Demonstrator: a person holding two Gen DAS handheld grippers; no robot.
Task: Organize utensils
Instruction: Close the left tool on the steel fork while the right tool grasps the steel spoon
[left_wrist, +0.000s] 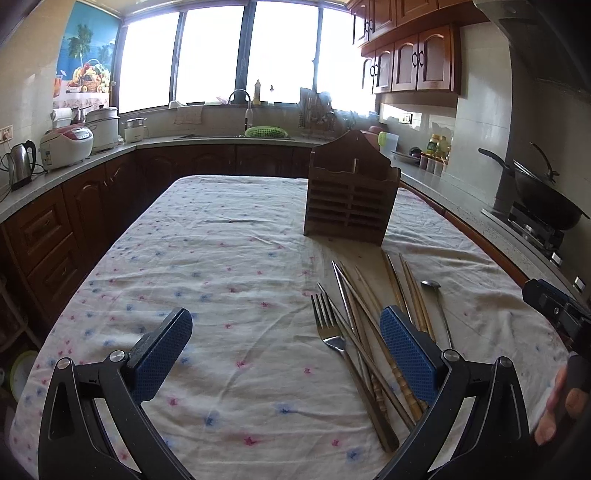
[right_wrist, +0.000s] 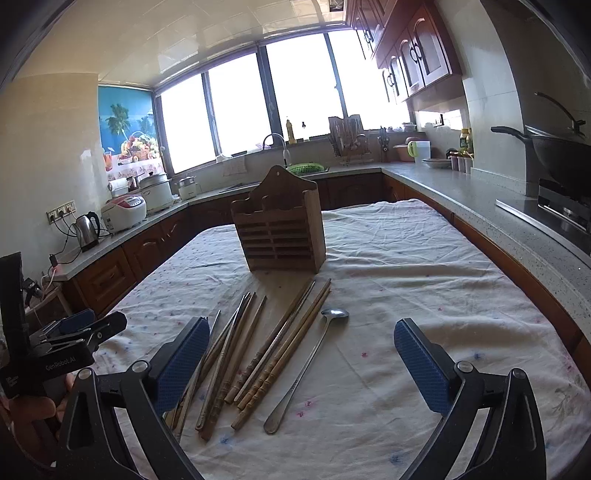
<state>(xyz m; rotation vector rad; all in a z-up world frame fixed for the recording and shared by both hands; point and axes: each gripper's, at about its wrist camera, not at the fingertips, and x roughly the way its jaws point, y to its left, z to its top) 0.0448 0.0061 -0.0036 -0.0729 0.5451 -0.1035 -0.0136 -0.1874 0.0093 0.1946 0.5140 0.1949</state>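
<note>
Lying before the wooden holder (right_wrist: 279, 229) on the cloth-covered counter (right_wrist: 424, 266), handles toward the person, the chopsticks (right_wrist: 273, 354) and spoon (right_wrist: 306, 369) sit at eleven o'clock between the wide-open, empty right tongs (right_wrist: 297, 365), nearer than the wide-open left tongs (left_wrist: 286, 354).

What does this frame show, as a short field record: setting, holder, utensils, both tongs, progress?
setting: kitchen, table covered with a floral cloth
holder: wooden utensil holder upright on the table, beyond the utensils; nothing seen sticking out of it
utensils: chopsticks lying loose in a bunch, fork on their left side, spoon on their right side
left tongs: open, holding nothing, right finger over the chopsticks
right tongs: open, holding nothing, above the chopsticks and spoon
progress: no utensil seen in the holder yet
</note>
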